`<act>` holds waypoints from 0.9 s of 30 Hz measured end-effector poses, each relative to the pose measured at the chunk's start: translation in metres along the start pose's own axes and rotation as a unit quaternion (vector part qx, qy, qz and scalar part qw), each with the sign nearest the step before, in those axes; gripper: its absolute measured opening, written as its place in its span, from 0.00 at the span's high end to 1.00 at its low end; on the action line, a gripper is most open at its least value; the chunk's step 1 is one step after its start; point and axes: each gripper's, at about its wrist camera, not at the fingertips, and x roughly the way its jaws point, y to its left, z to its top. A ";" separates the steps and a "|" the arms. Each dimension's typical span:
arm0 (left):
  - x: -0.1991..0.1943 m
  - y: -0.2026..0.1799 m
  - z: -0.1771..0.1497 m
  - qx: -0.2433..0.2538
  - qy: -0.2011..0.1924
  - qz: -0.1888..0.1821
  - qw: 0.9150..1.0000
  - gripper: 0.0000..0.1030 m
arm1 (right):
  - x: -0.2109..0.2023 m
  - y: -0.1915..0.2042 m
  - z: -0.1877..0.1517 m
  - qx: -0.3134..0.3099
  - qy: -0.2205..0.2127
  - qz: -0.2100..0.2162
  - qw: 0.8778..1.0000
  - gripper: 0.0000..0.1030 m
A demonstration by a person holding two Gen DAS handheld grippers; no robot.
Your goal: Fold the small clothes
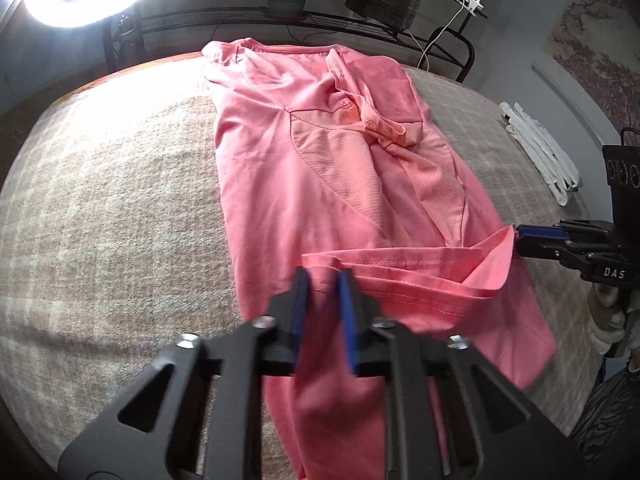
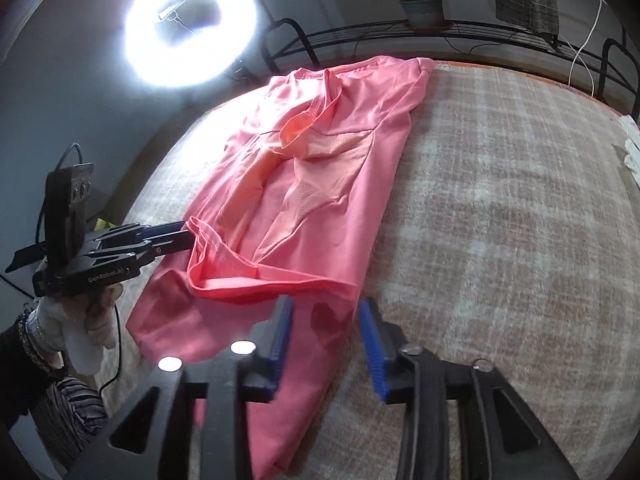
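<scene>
A pink T-shirt (image 1: pixel 320 168) lies lengthwise on the plaid bed cover, sleeves folded in, its hem end lifted and doubled over. It also shows in the right wrist view (image 2: pixel 320 184). My left gripper (image 1: pixel 324 280) is shut on the hem fold, with pink cloth between its blue pads. In the right wrist view the left gripper (image 2: pixel 188 236) pinches the hem corner at the shirt's left edge. My right gripper (image 2: pixel 326 312) has its jaws apart over the shirt's near corner. In the left wrist view the right gripper (image 1: pixel 520 238) touches the other hem corner.
The plaid bed cover (image 1: pixel 120 208) spreads wide on both sides of the shirt. Folded white cloth (image 1: pixel 540 152) lies at the far right edge. A ring light (image 2: pixel 190 36) glares at the back. A black metal rack (image 1: pixel 320 20) with a potted plant stands behind the bed.
</scene>
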 end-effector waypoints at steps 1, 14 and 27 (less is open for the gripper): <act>-0.002 -0.001 0.000 0.003 -0.004 0.001 1.000 0.94 | 0.001 0.001 0.001 -0.002 -0.001 -0.001 1.000 0.82; -0.011 0.027 -0.003 -0.058 -0.027 0.028 0.998 0.98 | -0.005 0.020 0.016 -0.029 -0.042 -0.038 0.998 1.00; -0.028 0.032 0.025 -0.045 -0.054 0.035 0.997 0.75 | -0.017 -0.031 0.033 0.069 -0.071 -0.016 0.995 0.70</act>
